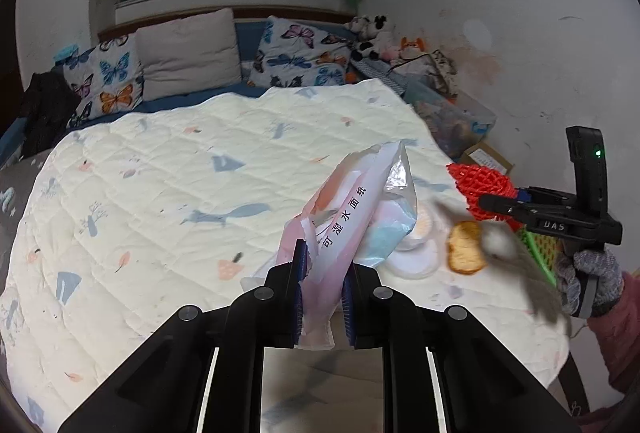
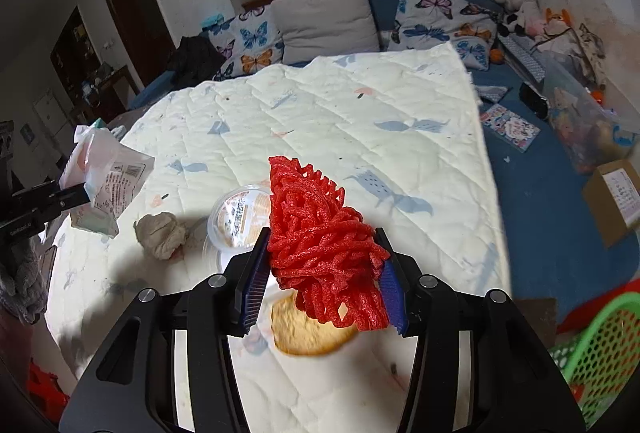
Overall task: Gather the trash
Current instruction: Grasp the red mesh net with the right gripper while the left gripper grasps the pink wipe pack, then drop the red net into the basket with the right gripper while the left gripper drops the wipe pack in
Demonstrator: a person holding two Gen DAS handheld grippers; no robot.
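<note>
On the left, the left gripper (image 1: 324,273) is clamped on an empty pink-and-white tissue wrapper (image 1: 352,209), its blue pads pressing the plastic from both sides. The wrapper stands up between the fingers, clear of the quilt (image 1: 160,193), with its torn, silvery mouth uppermost and printed characters running along one face. From the right wrist camera the same wrapper (image 2: 108,177) hangs at the far left edge of the bed, pinched at its lower side by the black finger of the left gripper (image 2: 76,195).

Moving right across the cream quilt (image 2: 360,113), printed with whales and small trees, a crumpled grey-white tissue ball (image 2: 160,233) lies on the cover. Just beside it sits a clear plastic cup with a printed lid (image 2: 236,217), tipped toward the camera. Nearer the camera, a round slice of bread (image 2: 304,333) rests on the quilt, partly hidden beneath the right gripper's load.

The right gripper (image 2: 324,277) is closed on a red foam fruit net (image 2: 320,233), which bulges between its blue pads and fans upward above them, lifted off the cover. In the left wrist view that net (image 1: 480,189) shows at the right, gripped by the right gripper (image 1: 486,203), which a gloved hand (image 1: 592,281) holds.

At the far right, beside the bed, stands a green mesh basket (image 2: 600,349); a cardboard box (image 2: 616,201) lies beyond it on the blue floor covering.
</note>
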